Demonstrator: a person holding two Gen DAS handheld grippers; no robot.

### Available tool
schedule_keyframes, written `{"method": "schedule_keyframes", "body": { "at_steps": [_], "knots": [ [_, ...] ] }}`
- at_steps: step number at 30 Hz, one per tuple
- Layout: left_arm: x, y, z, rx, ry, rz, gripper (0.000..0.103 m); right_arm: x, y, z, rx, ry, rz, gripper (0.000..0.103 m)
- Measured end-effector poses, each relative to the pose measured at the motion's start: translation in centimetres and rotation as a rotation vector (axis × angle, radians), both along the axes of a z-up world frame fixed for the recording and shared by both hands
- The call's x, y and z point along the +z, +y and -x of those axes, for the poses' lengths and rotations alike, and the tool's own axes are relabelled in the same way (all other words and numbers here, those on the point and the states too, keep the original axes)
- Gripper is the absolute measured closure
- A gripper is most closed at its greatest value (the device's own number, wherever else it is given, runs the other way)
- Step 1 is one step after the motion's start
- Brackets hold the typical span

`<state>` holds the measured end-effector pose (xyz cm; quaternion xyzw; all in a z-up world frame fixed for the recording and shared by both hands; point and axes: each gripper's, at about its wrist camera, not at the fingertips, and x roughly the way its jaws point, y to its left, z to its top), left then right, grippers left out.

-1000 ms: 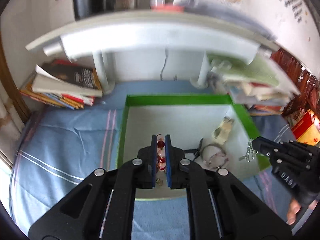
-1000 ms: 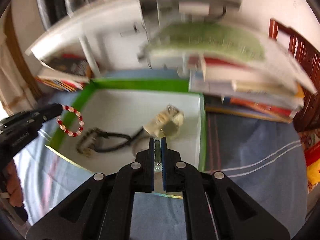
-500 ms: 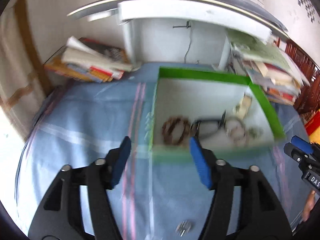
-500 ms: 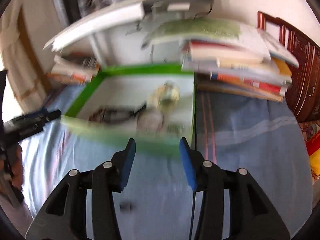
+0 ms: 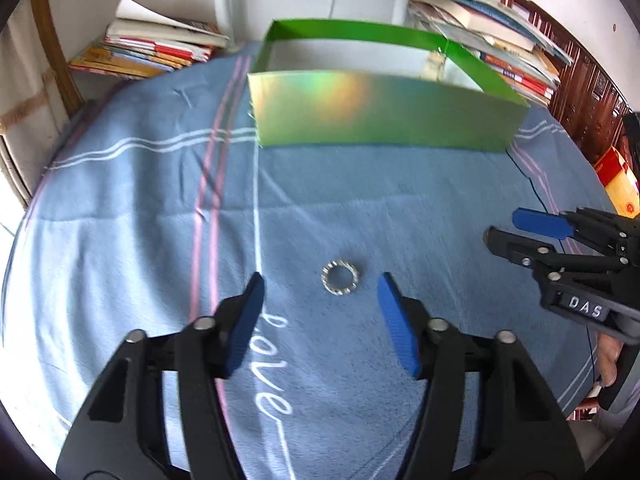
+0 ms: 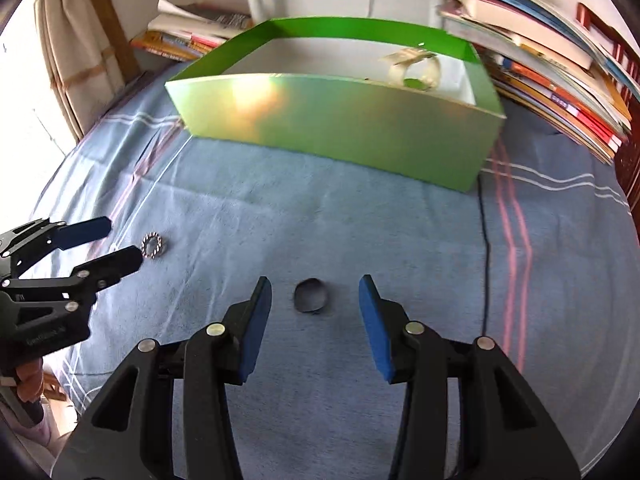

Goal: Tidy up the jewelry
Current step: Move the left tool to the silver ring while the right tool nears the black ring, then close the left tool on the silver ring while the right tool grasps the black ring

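A silver twisted ring (image 5: 339, 277) lies on the blue cloth between the tips of my open, empty left gripper (image 5: 320, 284); it also shows in the right wrist view (image 6: 152, 244). A dark ring (image 6: 311, 301) lies on the cloth between the tips of my open, empty right gripper (image 6: 316, 286). The green box (image 5: 380, 116) stands farther back, also in the right wrist view (image 6: 340, 128), with a watch (image 6: 416, 68) showing inside. The right gripper (image 5: 516, 228) shows at the right of the left wrist view; the left gripper (image 6: 116, 242) shows at the left of the right wrist view.
Stacks of books (image 5: 152, 48) lie at the back left and more books (image 6: 560, 76) at the back right beside the box. A thin black cord (image 6: 484, 248) runs across the cloth on the right. A red and yellow pack (image 5: 618, 184) sits at the far right.
Both grippers let go of their jewelry into the box, opened, and pulled back and down to the cloth. Each now straddles a ring lying in front of the box.
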<state>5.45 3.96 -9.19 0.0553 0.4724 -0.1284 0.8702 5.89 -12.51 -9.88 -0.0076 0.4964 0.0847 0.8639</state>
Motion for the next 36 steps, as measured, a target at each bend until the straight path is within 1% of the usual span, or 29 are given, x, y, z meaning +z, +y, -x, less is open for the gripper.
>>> {"method": "schedule_keyframes", "body": {
  "at_steps": [2, 3, 4, 5, 7, 9, 12, 17, 18, 20, 21, 24, 29, 30, 33, 35, 36],
  "knots": [
    [-0.3, -0.3, -0.2, -0.01, 0.008, 0.004, 0.053, -0.4, 0.2, 0.1, -0.003, 0.001, 0.026, 0.061],
    [-0.5, -0.5, -0.2, -0.016, 0.011, 0.008, 0.057, -0.6, 0.1, 0.2, -0.007, 0.003, 0.035, 0.063],
    [-0.6, -0.6, -0.3, -0.02, 0.015, 0.011, 0.06, -0.6, 0.1, 0.2, -0.012, -0.006, 0.047, 0.069],
    [-0.7, -0.8, -0.6, -0.025, 0.021, 0.013, 0.065, -0.6, -0.1, 0.2, -0.016, -0.009, 0.055, 0.071],
    [-1.1, -1.0, -0.8, -0.03, 0.036, 0.018, 0.073, -0.5, -0.4, 0.2, -0.024, -0.012, 0.055, 0.078],
    [-1.3, -1.4, -0.9, -0.03, 0.03, 0.012, 0.075, -0.6, -0.5, 0.3, -0.029, -0.015, 0.058, 0.082],
    [-1.4, -1.8, -1.2, -0.034, 0.023, 0.014, 0.079, -0.6, -1.1, 0.3, -0.054, -0.015, 0.058, 0.083],
    [-1.3, -2.3, -1.6, -0.041, 0.026, 0.027, 0.079, -0.7, -2.6, 0.3, -0.098, -0.014, 0.041, 0.082],
    [-1.2, -2.5, -1.6, -0.045, 0.024, 0.029, 0.079, -0.6, -2.7, 0.4, -0.097, -0.011, 0.029, 0.081],
    [-1.0, -2.6, -1.4, -0.047, 0.016, 0.023, 0.079, -0.6, -2.8, 0.5, -0.095, -0.008, 0.018, 0.071],
    [-0.9, -2.6, -1.3, -0.046, 0.014, 0.022, 0.077, -0.6, -2.8, 0.6, -0.094, -0.01, 0.02, 0.07],
    [-0.6, -2.4, -1.1, -0.037, 0.005, 0.016, 0.068, -0.6, -2.8, 0.5, -0.095, -0.012, 0.026, 0.07],
    [-0.8, -2.2, -0.9, -0.034, 0.015, 0.01, 0.068, -0.8, -2.2, 0.2, -0.1, -0.028, 0.047, 0.07],
    [-0.9, -2.2, -0.9, -0.031, 0.019, 0.012, 0.068, -0.9, -2.2, 0.2, -0.106, -0.034, 0.051, 0.07],
    [-1.3, -2.0, -1.0, -0.009, 0.034, 0.021, 0.079, -1.0, -2.2, 0.2, -0.118, -0.05, 0.054, 0.072],
    [-1.3, -2.0, -0.9, -0.004, 0.028, 0.017, 0.081, -1.0, -2.3, 0.3, -0.117, -0.055, 0.05, 0.083],
    [-1.3, -2.0, -0.9, -0.004, 0.026, 0.015, 0.081, -1.0, -2.3, 0.3, -0.118, -0.054, 0.048, 0.083]
  ]
}}
